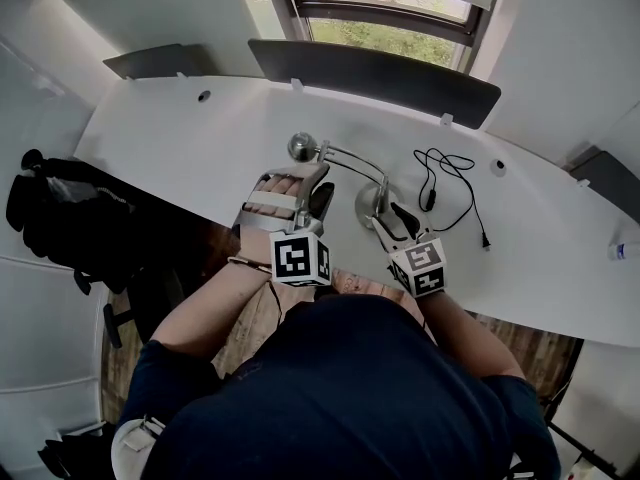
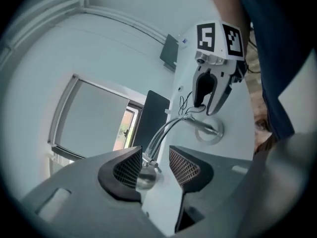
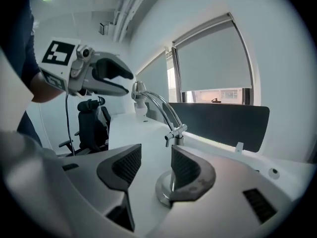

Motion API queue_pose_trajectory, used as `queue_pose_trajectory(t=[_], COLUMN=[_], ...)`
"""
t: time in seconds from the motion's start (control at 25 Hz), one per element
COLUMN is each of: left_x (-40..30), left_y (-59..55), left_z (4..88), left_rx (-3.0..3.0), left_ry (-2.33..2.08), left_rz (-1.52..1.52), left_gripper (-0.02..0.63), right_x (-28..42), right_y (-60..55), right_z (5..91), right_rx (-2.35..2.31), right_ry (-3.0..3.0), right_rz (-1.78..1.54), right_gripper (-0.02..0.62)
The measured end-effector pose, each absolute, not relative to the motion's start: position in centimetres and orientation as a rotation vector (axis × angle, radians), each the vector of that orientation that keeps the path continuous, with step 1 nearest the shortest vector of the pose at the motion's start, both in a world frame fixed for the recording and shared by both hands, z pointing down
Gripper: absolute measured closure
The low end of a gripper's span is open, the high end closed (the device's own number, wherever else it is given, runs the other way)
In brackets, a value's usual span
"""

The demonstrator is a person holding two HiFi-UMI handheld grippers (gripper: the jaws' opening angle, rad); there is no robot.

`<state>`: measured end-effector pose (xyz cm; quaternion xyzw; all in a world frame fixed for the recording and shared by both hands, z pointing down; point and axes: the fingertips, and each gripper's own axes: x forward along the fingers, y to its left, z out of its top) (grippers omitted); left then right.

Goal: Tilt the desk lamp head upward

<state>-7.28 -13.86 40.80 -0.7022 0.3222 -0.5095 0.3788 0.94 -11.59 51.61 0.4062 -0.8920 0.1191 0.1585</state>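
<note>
round chrome lamp head (image 1: 302,147) on curved twin rods (image 1: 356,161) (smooth white desk (image 1: 180,138)).

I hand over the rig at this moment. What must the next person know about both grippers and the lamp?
Left gripper: open, with the lamp head between its jaws, not clamped.
Right gripper: open, low by the lamp base, gripping nothing.
The lamp stands on the white desk; a black cable lies beside it.
Done: both grippers are in place. I cannot tell whether the head is already tilted.
Left: check the head; if needed, close on it and tilt it upward, probably steadying the base.
</note>
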Motion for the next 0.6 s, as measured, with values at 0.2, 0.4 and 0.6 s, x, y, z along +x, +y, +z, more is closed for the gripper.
queue_pose_trajectory(t=[0.2, 0.4, 0.6], left_x=[-6.6, -5.2, -4.2], left_y=[-11.8, -10.3, -9.2], left_z=[43.4, 43.7, 43.6], left_rx=[-2.176, -2.481, -2.672], left_ry=[0.947, 1.053, 1.102], left_rz=[-1.207, -1.032, -0.901], left_gripper=[0.434, 0.49, 0.53], right_x=[0.5, -0.3, -0.1], right_y=[-9.9, -8.5, -7.5], right_z=[47.9, 45.7, 44.0], right_rx=[1.126, 1.068, 1.044], right_ry=[-2.649, -2.711, -2.749], right_rz=[0.34, 0.326, 0.342], right_gripper=[0.451, 0.482, 0.508])
